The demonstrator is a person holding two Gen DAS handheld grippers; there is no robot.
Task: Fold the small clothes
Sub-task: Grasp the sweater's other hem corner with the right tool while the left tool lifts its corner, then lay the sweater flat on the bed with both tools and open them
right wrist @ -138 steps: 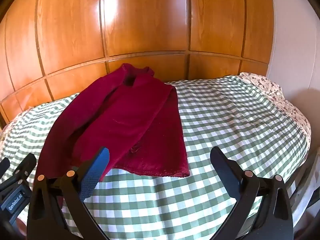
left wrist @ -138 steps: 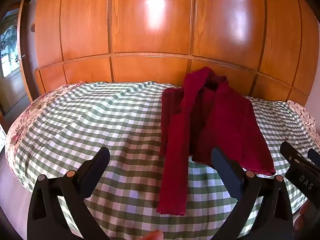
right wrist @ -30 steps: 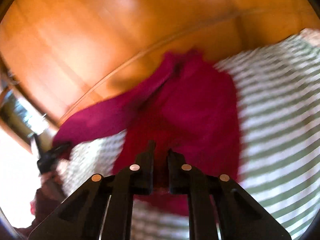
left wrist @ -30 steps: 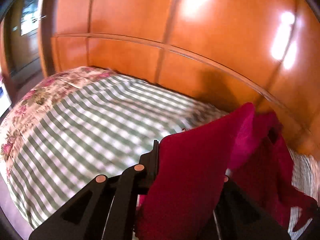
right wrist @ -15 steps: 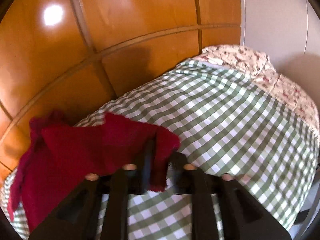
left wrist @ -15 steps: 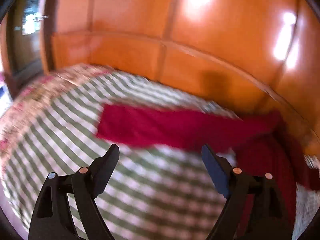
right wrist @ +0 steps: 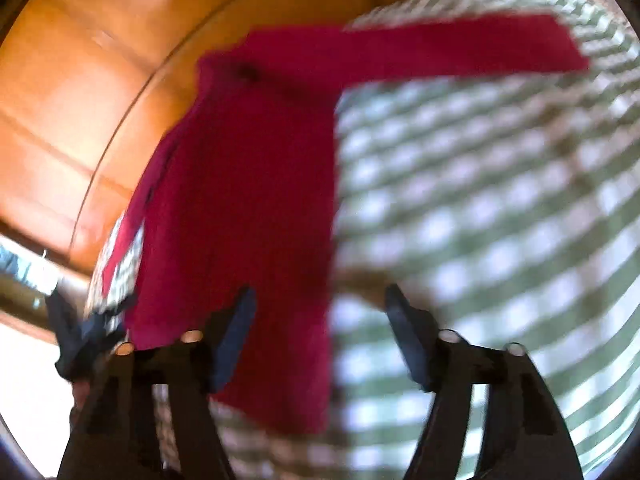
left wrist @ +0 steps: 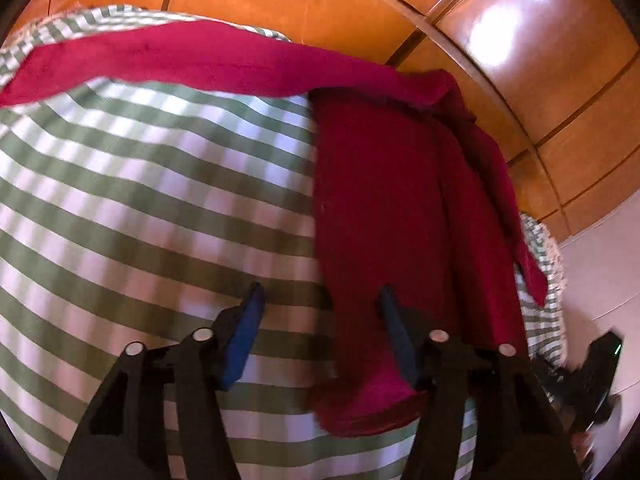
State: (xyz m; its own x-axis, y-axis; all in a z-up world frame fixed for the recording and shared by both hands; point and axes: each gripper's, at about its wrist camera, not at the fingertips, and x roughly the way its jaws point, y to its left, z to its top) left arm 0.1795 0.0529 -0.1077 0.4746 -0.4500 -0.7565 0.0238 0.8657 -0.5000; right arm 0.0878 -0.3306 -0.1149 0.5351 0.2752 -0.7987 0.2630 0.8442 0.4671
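Note:
A dark red cardigan (left wrist: 400, 208) lies flat on the green-and-white checked bedspread (left wrist: 140, 200). One sleeve (left wrist: 180, 56) stretches out to the left along the far side. My left gripper (left wrist: 322, 312) hovers low over the body's left edge near the hem; its jaws are closing, the edge lies between them, and the pads do not press it. The right wrist view is blurred. There the cardigan (right wrist: 248, 200) has its other sleeve (right wrist: 460, 48) stretched out to the right. My right gripper (right wrist: 320, 308) is over the body's right edge, jaws opening, gripping nothing.
An orange wooden panelled wall (left wrist: 520, 60) rises right behind the bed. A pale wall (left wrist: 600, 272) stands at the bed's right. Each gripper shows in the other's view: the right one (left wrist: 596, 364), the left one (right wrist: 80, 336). Bare bedspread (right wrist: 500, 220) spreads to both sides.
Both grippers were shut on a sleeve a second ago. Each sleeve now lies spread out sideways and is let go. Both grippers have dropped toward the body's lower edges.

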